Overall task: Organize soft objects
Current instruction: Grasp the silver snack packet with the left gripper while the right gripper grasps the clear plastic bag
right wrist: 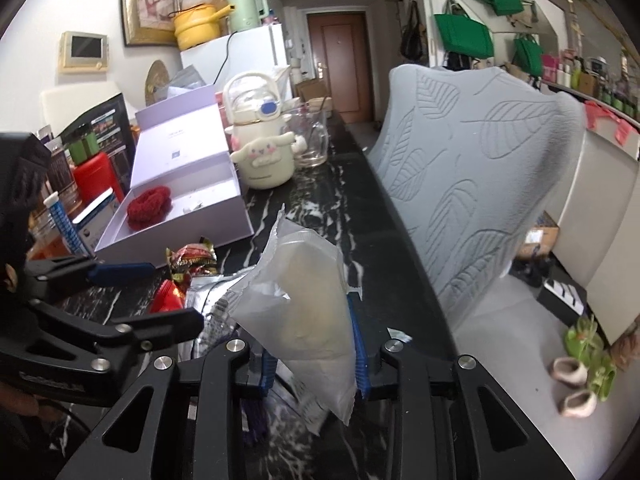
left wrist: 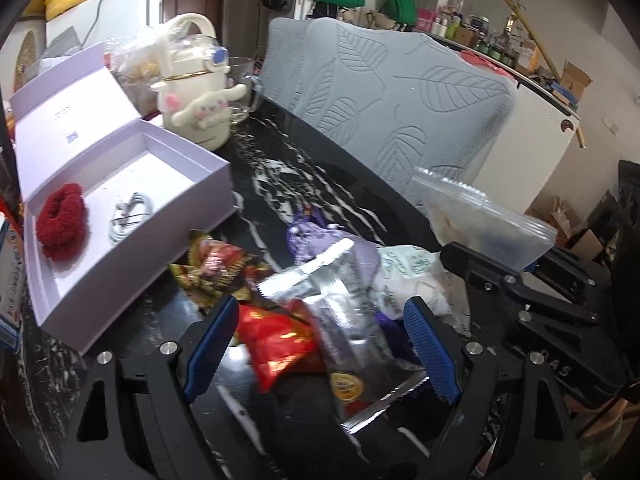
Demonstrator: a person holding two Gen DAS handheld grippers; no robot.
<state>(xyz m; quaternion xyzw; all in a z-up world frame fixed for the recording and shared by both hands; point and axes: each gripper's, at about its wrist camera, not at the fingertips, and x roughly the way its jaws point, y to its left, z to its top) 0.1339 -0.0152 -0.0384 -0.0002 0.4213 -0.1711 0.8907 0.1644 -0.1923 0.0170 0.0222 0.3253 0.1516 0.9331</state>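
The right gripper (right wrist: 314, 354) has its blue pads clamped on a frosted plastic pouch (right wrist: 304, 304), holding it upright above the black marbled table (right wrist: 340, 196), and in the left wrist view that same pouch (left wrist: 480, 220) hangs out to the right of the pile. It looks light and limp, a thin crinkly film around something pale and soft, so a pinch low across the body seems the safe hold; the slick film could slide if squeezed only at the sealed edge. The left gripper (left wrist: 320, 344) stands wide open over the heap, gripping nothing, its fingers straddling a red snack packet (left wrist: 280, 344) and a silver foil sachet (left wrist: 340, 320). Both look feather-light and slippery, best taken flat across the middle. Beside them lies a purple drawstring bag (left wrist: 316, 232), soft and floppy. Over to the left sits the open lilac box (left wrist: 132, 200), with a fluffy red scrunchie (left wrist: 60, 224) and a coiled white cable (left wrist: 128, 216) already inside. Writing? A gold round sticker on the foil sachet and small print on the box lid, all too blurred to read.
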